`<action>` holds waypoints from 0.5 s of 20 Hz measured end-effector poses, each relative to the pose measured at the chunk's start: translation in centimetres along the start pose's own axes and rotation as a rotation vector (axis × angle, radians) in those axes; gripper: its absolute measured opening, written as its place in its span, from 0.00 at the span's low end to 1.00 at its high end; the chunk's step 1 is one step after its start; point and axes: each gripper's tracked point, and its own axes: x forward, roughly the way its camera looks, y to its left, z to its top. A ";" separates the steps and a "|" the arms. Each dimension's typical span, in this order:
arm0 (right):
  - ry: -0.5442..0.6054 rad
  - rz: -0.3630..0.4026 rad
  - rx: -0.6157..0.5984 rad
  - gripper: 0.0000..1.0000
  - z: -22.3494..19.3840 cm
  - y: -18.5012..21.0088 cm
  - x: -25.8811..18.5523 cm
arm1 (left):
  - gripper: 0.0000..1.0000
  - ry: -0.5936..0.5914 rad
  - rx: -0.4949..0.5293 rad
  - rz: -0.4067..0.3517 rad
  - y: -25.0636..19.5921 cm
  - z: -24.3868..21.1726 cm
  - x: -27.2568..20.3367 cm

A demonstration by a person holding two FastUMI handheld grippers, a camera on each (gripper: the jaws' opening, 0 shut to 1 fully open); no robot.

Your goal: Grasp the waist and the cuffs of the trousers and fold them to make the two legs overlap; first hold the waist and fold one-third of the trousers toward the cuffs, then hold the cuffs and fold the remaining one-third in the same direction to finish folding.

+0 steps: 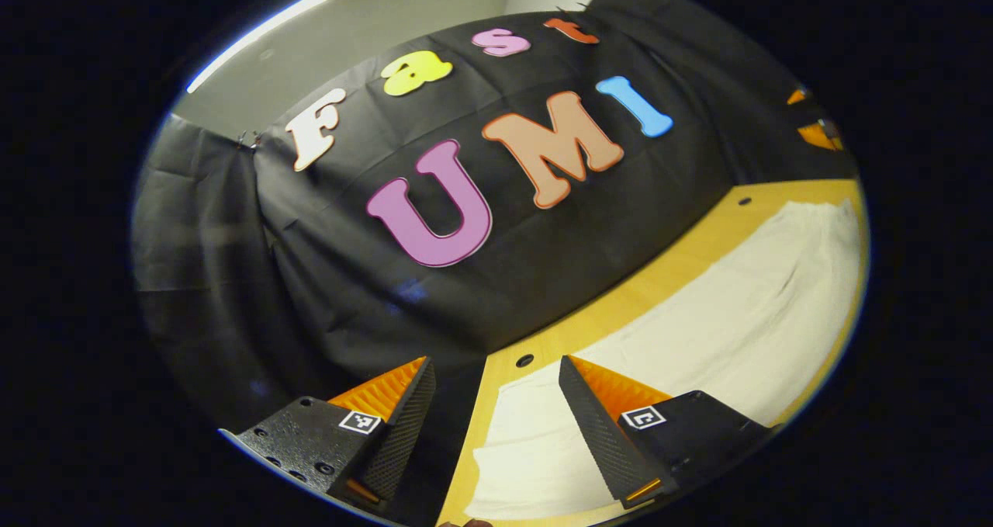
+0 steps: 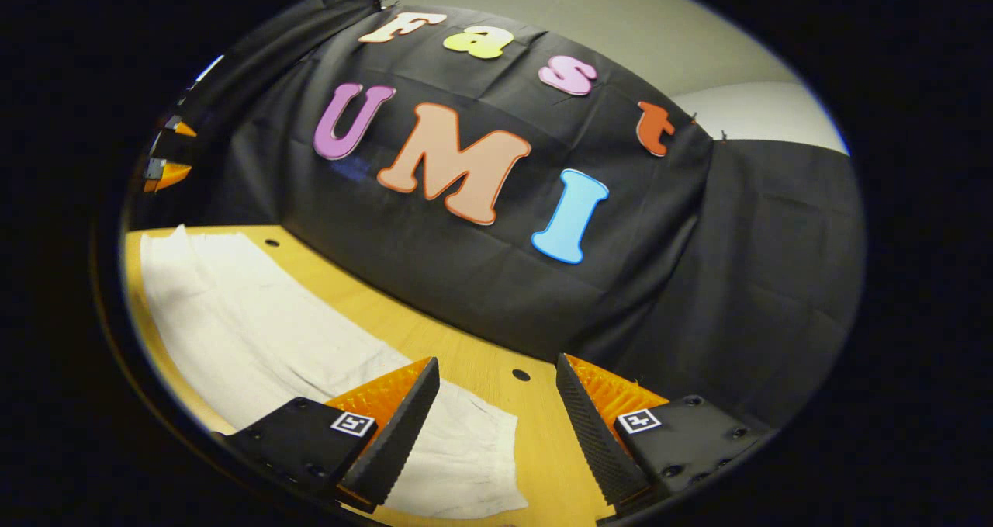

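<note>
The white trousers (image 1: pixel 698 317) lie flat along the tabletop (image 1: pixel 659 279), reaching both its ends. Left tongs (image 1: pixel 496 372) and right tongs (image 2: pixel 496 372) hover above opposite ends, fingers apart, holding nothing.

We see plain white trousers (image 1: pixel 721 310) (image 2: pixel 256 317) with no print, lying on a warm yellow wooden table (image 1: pixel 659 279) (image 2: pixel 434 348) marked by small dark round holes. Behind the table hangs the black booth cloth (image 1: pixel 310 263) (image 2: pixel 698 279), and above that cloth the room wall (image 1: pixel 372 30) (image 2: pixel 621 22) is pale grey.
</note>
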 end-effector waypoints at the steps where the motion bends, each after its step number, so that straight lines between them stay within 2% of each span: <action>1: 0.013 0.025 -0.038 0.98 -0.9 0.6 -0.2 | 0.96 0.019 0.031 -0.026 -0.5 -1.2 -0.1; 6: 0.098 0.154 -0.187 0.98 -6.1 3.9 -1.3 | 0.97 0.159 0.178 -0.127 -3.0 -8.9 -1.5; 10: 0.158 0.246 -0.299 1.00 -9.7 5.9 -2.6 | 0.96 0.243 0.286 -0.241 -5.2 -13.6 -3.2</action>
